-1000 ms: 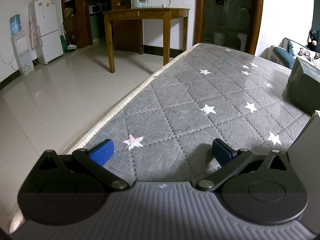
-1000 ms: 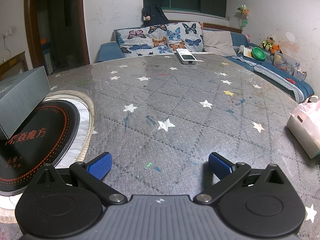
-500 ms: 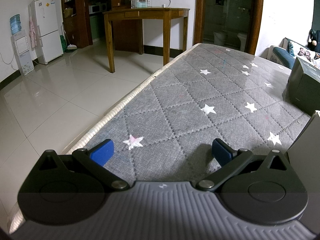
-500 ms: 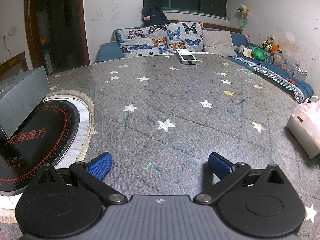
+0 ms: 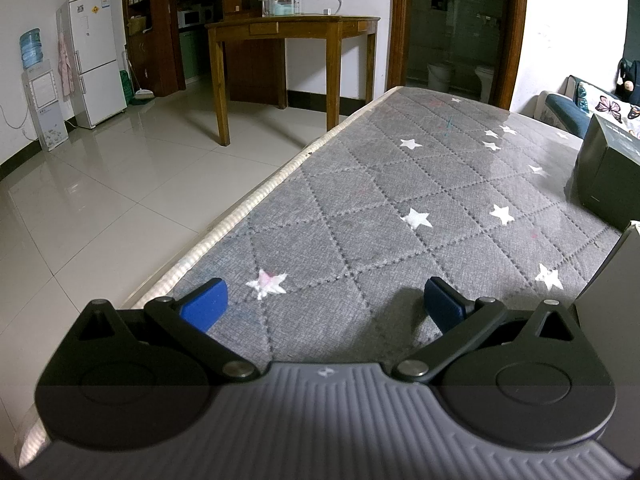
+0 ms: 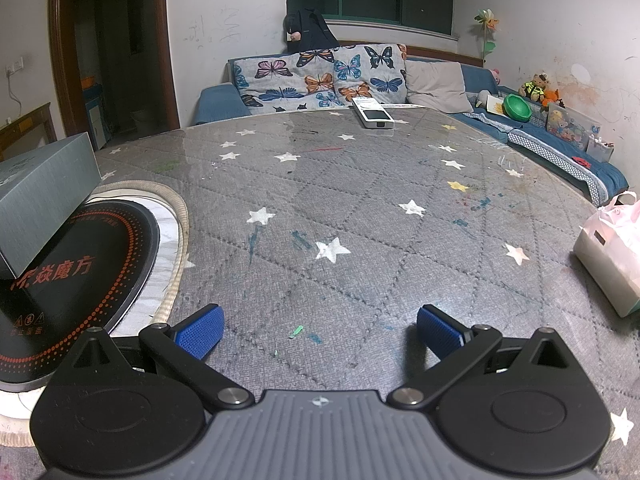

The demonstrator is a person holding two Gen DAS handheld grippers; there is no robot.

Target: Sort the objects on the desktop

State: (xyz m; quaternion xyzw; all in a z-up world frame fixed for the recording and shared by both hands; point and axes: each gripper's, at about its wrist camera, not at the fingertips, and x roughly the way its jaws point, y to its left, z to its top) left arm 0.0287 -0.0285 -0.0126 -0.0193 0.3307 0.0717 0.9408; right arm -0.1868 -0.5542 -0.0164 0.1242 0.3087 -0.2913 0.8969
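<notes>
Nothing has moved since the earlier frames: both views match them exactly. The left gripper point(image 5: 324, 304) hovers low over the grey star-patterned table cover point(image 5: 400, 208), its blue pads point(image 5: 204, 304) spread wide with nothing between them. A dark box point(image 5: 608, 176) stands at the right edge of its view. The right gripper point(image 6: 320, 330) is likewise wide apart and empty above the same cover. To its left a grey box point(image 6: 44, 188) rests on the black induction cooker point(image 6: 76, 264). A white remote-like device point(image 6: 374, 117) lies at the far edge, and a pink-and-white bag point(image 6: 612, 256) sits at the right.
</notes>
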